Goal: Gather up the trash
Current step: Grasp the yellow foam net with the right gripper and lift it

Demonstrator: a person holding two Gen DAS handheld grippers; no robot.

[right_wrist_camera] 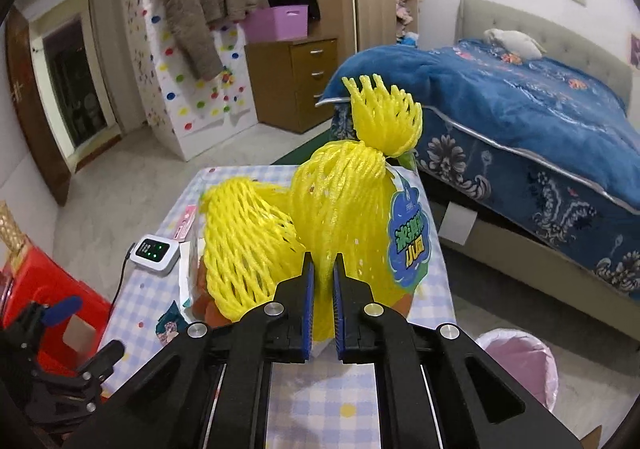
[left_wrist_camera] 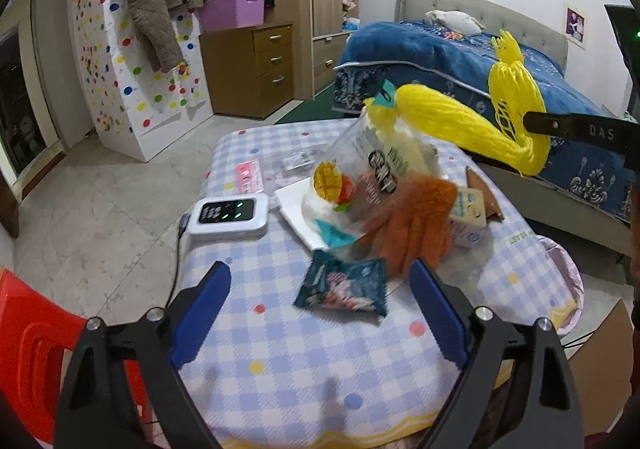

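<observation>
My right gripper is shut on a yellow foam fruit net and holds it in the air above the table; a clear snack bag hangs from the net and lifts with it. In the left wrist view the net hangs at the right gripper's fingertips at upper right. My left gripper is open and empty, low over the checked tablecloth, just short of a dark teal snack wrapper. An orange foam net, a small milk carton and a white napkin lie behind it.
A white charging device with a cable lies at the table's left. A pink packet lies further back. A bin with a pink liner stands right of the table. A red stool is at the left, a bed at the right.
</observation>
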